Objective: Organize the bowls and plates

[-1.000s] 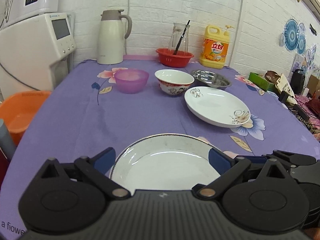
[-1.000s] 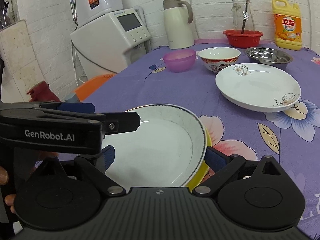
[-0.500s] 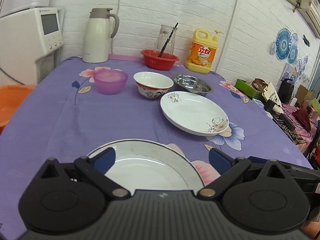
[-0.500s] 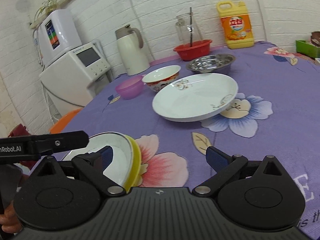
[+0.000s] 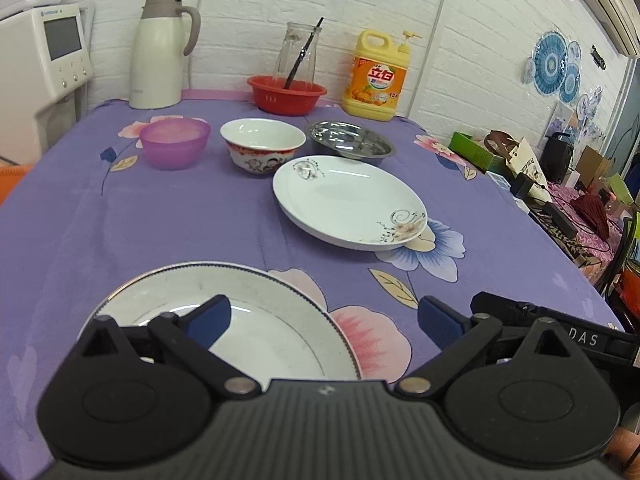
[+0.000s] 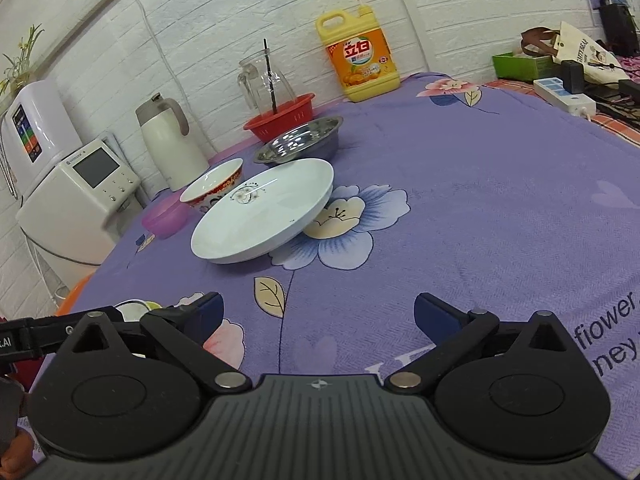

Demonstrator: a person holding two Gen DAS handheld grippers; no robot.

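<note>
A white plate with a dotted grey rim (image 5: 240,320) lies on the purple cloth just ahead of my left gripper (image 5: 324,320), which is open, its left finger over the plate. Farther back sit a white plate with a flower print (image 5: 348,200), a red-patterned white bowl (image 5: 262,146), a purple bowl (image 5: 174,142) and a steel dish (image 5: 350,140). My right gripper (image 6: 318,316) is open over bare cloth. In its view the flower plate (image 6: 264,208), patterned bowl (image 6: 214,184), steel dish (image 6: 300,140) and purple bowl (image 6: 164,216) lie ahead to the left; only a sliver of the near plate (image 6: 134,308) shows.
Along the back wall stand a cream jug (image 5: 160,52), a red basket (image 5: 286,94) holding a glass jar, and a yellow detergent bottle (image 5: 378,76). A white appliance (image 5: 40,76) is at the left. Clutter and cables (image 5: 560,200) crowd the right side beyond the table edge.
My right gripper has swung right, away from the near plate, and now faces bare cloth. The left view has shifted right, so the near plate sits more to its left.
</note>
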